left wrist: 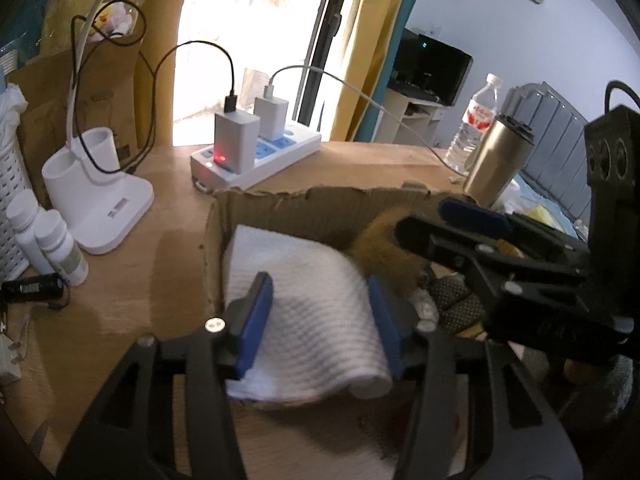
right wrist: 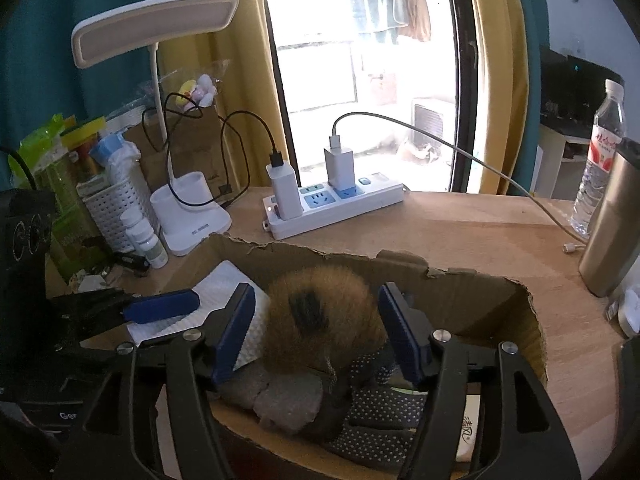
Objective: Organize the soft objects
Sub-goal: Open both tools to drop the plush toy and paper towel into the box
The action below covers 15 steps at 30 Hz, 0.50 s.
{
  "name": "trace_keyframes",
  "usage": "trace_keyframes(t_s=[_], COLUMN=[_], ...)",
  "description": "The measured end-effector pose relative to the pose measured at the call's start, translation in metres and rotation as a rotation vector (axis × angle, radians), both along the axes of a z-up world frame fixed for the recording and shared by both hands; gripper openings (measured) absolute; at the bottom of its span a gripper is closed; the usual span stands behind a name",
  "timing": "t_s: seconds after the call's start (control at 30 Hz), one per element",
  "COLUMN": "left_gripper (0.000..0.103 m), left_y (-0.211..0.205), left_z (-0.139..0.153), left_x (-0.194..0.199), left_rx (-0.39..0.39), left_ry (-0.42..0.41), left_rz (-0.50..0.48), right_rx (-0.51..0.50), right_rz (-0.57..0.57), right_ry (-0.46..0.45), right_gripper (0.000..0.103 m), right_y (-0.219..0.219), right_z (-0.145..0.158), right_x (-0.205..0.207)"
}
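A torn cardboard box (left wrist: 280,208) (right wrist: 480,292) sits on the wooden desk. My left gripper (left wrist: 316,320) straddles a folded white waffle cloth (left wrist: 304,288) at the box's left side, with its blue pads against the cloth's edges; the cloth also shows in the right wrist view (right wrist: 224,280). My right gripper (right wrist: 320,336) is open around a brown furry plush (right wrist: 320,312) lying in the box on grey dotted fabric items (right wrist: 380,412). The right gripper also shows in the left wrist view (left wrist: 460,220), beside the plush (left wrist: 380,236).
A white power strip (right wrist: 336,208) with chargers and cables lies behind the box. A white desk lamp base (left wrist: 100,200), small bottles (left wrist: 56,244) and a white basket (right wrist: 112,208) stand on the left. A steel tumbler (right wrist: 612,220) and water bottle (right wrist: 600,152) stand on the right.
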<state>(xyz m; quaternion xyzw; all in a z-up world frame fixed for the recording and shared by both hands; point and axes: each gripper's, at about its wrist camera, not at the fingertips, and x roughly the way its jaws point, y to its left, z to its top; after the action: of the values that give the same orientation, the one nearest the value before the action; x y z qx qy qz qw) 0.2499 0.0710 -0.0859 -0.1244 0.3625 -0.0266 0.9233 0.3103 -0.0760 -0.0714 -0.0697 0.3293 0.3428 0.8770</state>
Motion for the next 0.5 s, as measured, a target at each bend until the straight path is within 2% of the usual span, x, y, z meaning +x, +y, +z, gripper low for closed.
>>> trace_keyframes(t_s=[0.2, 0.33, 0.5], left_gripper=[0.054, 0.063, 0.067], left_y=[0.002, 0.003, 0.001], left_z=[0.005, 0.007, 0.012], left_x=[-0.006, -0.013, -0.021], left_rx=[0.008, 0.007, 0.007], left_ry=[-0.013, -0.021, -0.043], left_rz=[0.015, 0.022, 0.024], right_rx=[-0.003, 0.001, 0.003], right_rz=[-0.005, -0.014, -0.029], right_ry=[-0.024, -0.035, -0.053], right_gripper=[0.068, 0.068, 0.068], right_y=[-0.002, -0.006, -0.013], right_z=[0.007, 0.011, 0.019], right_x=[-0.007, -0.012, -0.022])
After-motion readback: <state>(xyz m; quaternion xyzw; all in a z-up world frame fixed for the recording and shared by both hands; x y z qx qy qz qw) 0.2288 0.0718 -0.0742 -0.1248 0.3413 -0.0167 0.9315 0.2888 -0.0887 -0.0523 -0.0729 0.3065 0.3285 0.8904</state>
